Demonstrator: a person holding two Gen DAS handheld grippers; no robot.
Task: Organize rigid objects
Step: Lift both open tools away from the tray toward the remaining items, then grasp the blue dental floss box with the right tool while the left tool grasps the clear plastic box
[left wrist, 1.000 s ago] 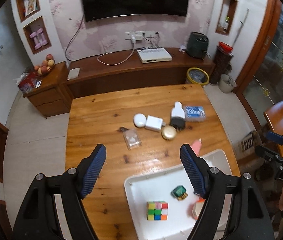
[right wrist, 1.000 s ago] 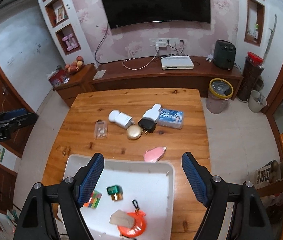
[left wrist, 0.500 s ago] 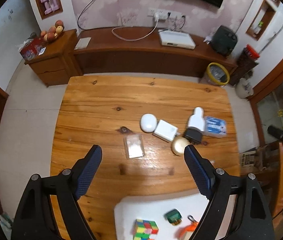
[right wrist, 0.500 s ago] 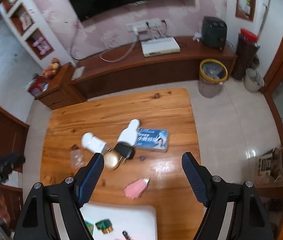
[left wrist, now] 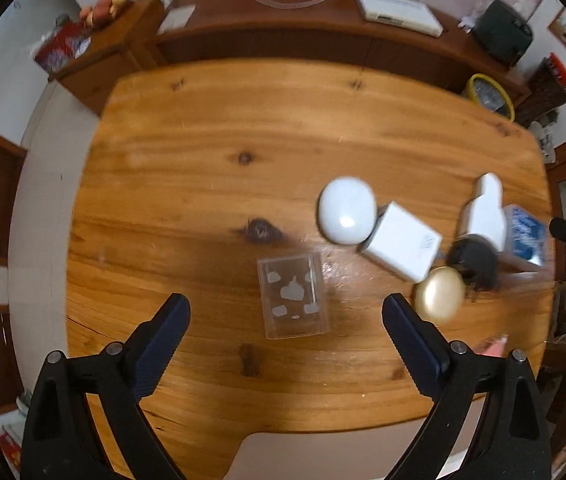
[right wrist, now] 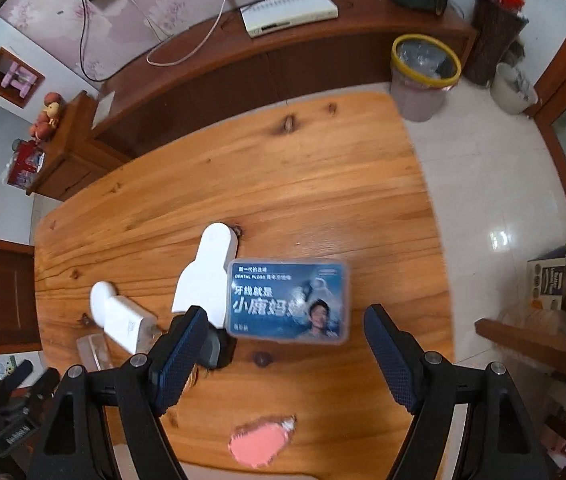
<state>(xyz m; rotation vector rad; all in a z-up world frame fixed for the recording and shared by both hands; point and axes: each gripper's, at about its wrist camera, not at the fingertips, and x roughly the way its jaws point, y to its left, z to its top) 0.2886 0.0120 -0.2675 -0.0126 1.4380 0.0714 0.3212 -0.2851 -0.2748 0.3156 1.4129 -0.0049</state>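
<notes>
Most of the sorting looks undone: the clear box (left wrist: 293, 294), floss box (right wrist: 288, 301), brush (right wrist: 207, 277), charger (left wrist: 401, 242) and gold disc (left wrist: 439, 295) lie loose on the table (left wrist: 211, 152), while the left gripper (left wrist: 285, 312), jaws just widened, and right gripper (right wrist: 283, 330) hang apart, empty.

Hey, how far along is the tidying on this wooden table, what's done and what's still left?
Done: nothing checkable now; only a white tray corner shows, contents hidden.
In hand: nothing gripped. The left tongs, jaws just widened, hang open over the clear plastic case; the right tongs stand open around the dental floss box.
Left on the table: white oval case, white charger, gold compact, brush, pink piece.
</notes>
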